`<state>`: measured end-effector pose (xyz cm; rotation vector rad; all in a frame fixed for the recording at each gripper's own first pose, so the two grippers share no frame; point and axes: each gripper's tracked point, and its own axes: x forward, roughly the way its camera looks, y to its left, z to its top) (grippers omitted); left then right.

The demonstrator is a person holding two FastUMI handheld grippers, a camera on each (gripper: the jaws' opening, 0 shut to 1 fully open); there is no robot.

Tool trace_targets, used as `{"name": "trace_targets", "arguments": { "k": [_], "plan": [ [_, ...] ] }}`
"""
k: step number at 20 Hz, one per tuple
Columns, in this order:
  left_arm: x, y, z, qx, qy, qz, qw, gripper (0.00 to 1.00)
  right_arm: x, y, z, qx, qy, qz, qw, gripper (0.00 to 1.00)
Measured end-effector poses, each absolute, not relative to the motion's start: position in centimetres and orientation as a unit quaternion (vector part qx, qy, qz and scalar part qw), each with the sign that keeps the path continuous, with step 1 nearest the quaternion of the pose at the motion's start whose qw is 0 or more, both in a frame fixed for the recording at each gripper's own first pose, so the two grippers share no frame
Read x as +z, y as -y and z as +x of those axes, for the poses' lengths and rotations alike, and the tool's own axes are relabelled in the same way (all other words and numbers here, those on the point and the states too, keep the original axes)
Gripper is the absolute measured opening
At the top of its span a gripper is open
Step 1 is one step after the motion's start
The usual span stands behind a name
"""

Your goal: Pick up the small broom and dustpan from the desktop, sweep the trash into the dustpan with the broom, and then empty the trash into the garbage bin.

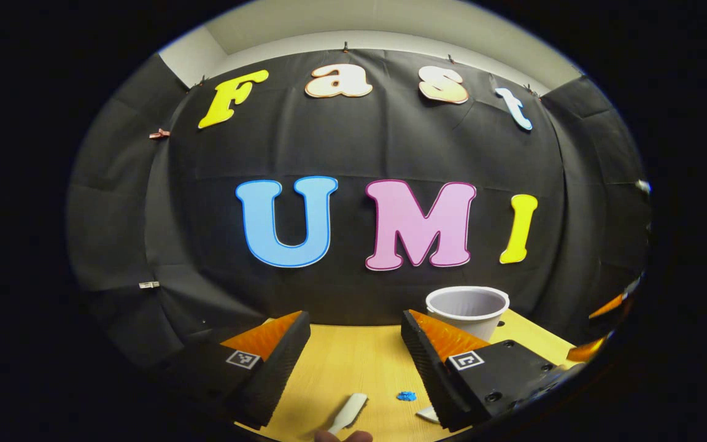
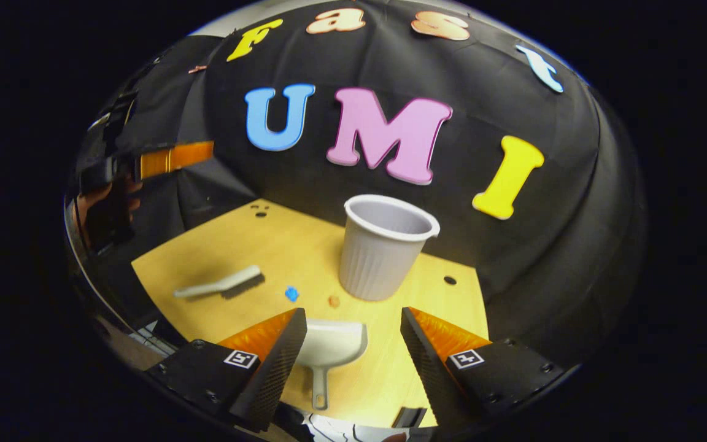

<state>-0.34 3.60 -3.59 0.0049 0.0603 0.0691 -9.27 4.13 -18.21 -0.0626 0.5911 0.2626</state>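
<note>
One light wooden desktop (image 2: 255,245) carries everything. On it stands one white ribbed plastic garbage bin (image 2: 381,248), upright and open-topped, near the back edge. One small white broom with dark bristles (image 2: 221,285) lies flat towards the left in the right gripper view, well apart from the bin. One white plastic dustpan (image 2: 329,350) lies flat with its handle pointing toward the camera, between the right gripper's fingers in the picture but below them, untouched. Two bits of trash rest between broom and bin: one blue scrap (image 2: 292,293) and one small orange-brown crumb (image 2: 333,301), though the crumb is too small to identify surely.

The right gripper (image 2: 353,337) hangs over the dustpan with its fingers spread wide, holding nothing. The left gripper (image 1: 355,341) is likewise spread wide and empty above the desktop, with the broom's handle and the blue scrap low between its fingers.
</note>
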Motion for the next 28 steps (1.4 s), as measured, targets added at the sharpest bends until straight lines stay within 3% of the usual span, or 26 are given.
{"name": "trace_targets", "arguments": {
  "k": [9, 18, 20, 23, 28],
  "plan": [
    [-4.8, -5.6, -1.3, 0.059, -0.038, 0.01, 0.997, 0.96, -31.9, -6.2, -13.1, 0.149, -0.461, -0.011, 0.875, 0.95],
    [-5.9, -7.2, -2.8, 0.08, -0.054, 0.019, 0.995, 0.96, -42.2, -8.7, -11.6, 0.149, -0.549, 0.0, 0.822, 0.93],
    [-6.0, -7.4, -3.0, 0.085, -0.058, 0.021, 0.994, 0.95, -43.7, -8.8, -11.3, 0.148, -0.565, -0.004, 0.812, 0.9],
    [-6.3, -7.8, -3.2, 0.089, -0.06, 0.024, 0.994, 0.96, -44.9, -9.1, -11.4, 0.145, -0.585, -0.002, 0.798, 0.69],
    [-6.9, -8.1, -2.9, 0.094, -0.069, 0.023, 0.993, 0.95, -45.1, -9.9, -10.5, 0.14, -0.596, 0.011, 0.79, 0.67]
  ]
}}
